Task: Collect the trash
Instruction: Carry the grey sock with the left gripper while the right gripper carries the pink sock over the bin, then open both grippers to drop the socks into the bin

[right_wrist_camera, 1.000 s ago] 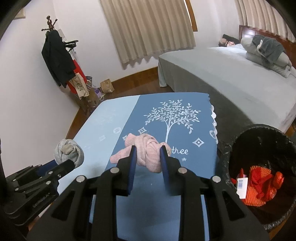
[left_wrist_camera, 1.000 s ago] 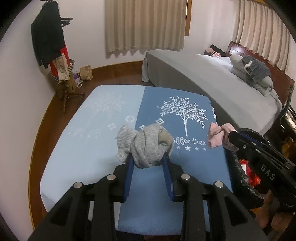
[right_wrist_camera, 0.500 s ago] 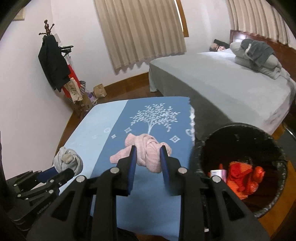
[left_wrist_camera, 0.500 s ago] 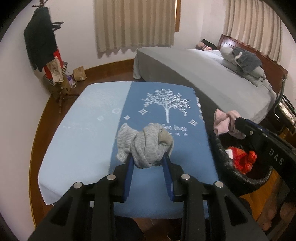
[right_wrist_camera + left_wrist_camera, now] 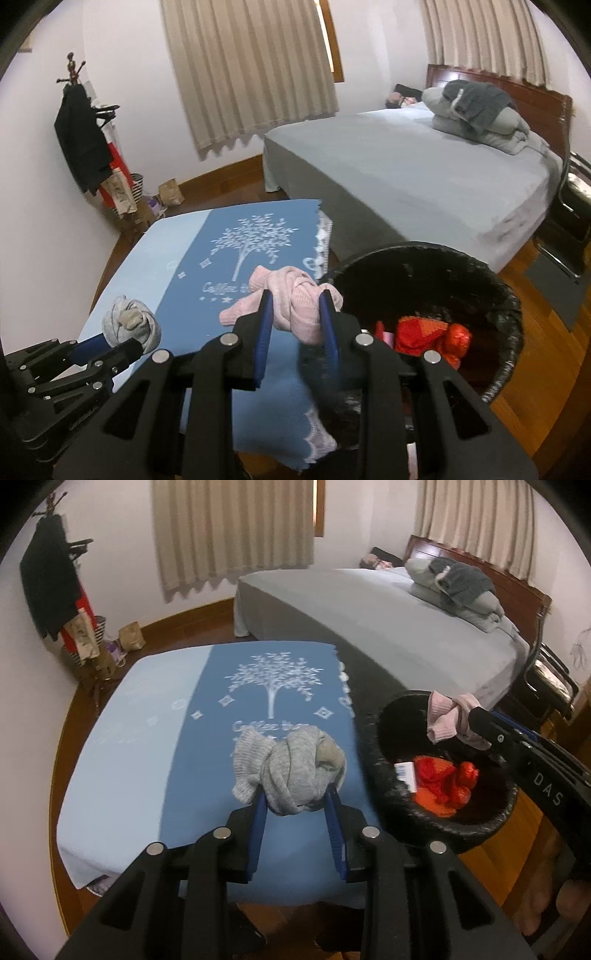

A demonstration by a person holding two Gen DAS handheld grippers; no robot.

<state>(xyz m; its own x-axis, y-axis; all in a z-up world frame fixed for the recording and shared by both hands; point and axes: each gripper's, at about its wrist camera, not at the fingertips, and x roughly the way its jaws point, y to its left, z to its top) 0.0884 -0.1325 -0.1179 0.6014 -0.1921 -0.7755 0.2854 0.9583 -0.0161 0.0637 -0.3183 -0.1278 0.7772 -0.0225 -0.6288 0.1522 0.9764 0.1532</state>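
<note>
My left gripper (image 5: 295, 797) is shut on a knotted grey sock bundle (image 5: 291, 768), held above the blue cloth-covered table (image 5: 147, 760). My right gripper (image 5: 294, 299) is shut on a knotted pink sock bundle (image 5: 295, 299), which hangs over the near-left rim of a black bin (image 5: 491, 291). In the left wrist view the pink bundle (image 5: 448, 718) sits above the bin (image 5: 399, 801), right of the grey one. Red and orange trash (image 5: 428, 334) and a white packet (image 5: 406, 775) lie inside the bin. The grey bundle (image 5: 131, 323) shows at lower left in the right wrist view.
A large grey bed (image 5: 406, 173) with folded bedding (image 5: 480, 110) stands behind the bin. A coat rack (image 5: 85, 140) with clothes and bags stands by the left wall. Wooden floor (image 5: 546, 362) lies right of the bin, beside a dark chair (image 5: 576, 206).
Both grippers have swung right with their sock bundles, from over the blue table toward the black bin. The pink bundle now hangs at the bin's rim; both grips are unchanged.
</note>
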